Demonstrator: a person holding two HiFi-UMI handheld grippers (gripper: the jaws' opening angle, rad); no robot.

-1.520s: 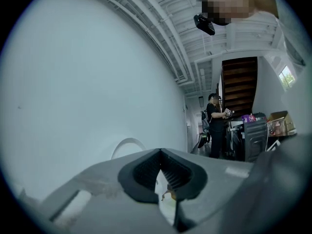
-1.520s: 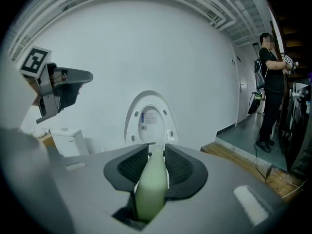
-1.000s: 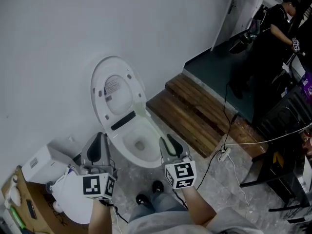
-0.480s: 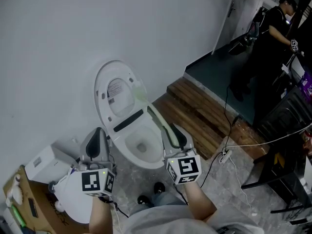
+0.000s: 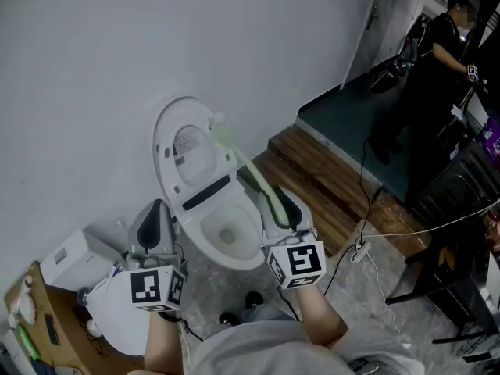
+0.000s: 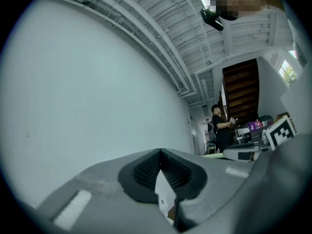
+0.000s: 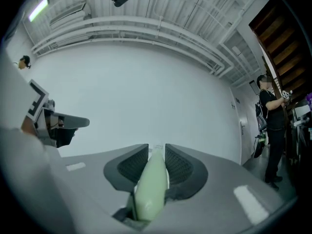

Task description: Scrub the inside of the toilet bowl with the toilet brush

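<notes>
So compared with a second back, the toilet brush (image 5: 251,172) is lifted way up. Its bristle head (image 5: 222,133) now sits in front of the raised lid (image 5: 187,143), above and beyond the toilet bowl (image 5: 209,226), not in it. The right gripper (image 5: 280,203) is clamped on the near end of the pale green handle, which runs straight out between the pads in the right gripper view. The left gripper (image 5: 156,223) hovers left of the bowl with its jaws pressed together and nothing in them.

Handling-wise, the brush looks like light, stiff plastic. The handle seems smooth enough that it could twist in the pads once the bristles drag on porcelain. Holding it at the very end gives reach but plenty of leverage against the grip, so a firm squeeze and gentle strokes seem wise. Scrubbing isn't under way yet; the head needs to swing down into the bowl first.
</notes>
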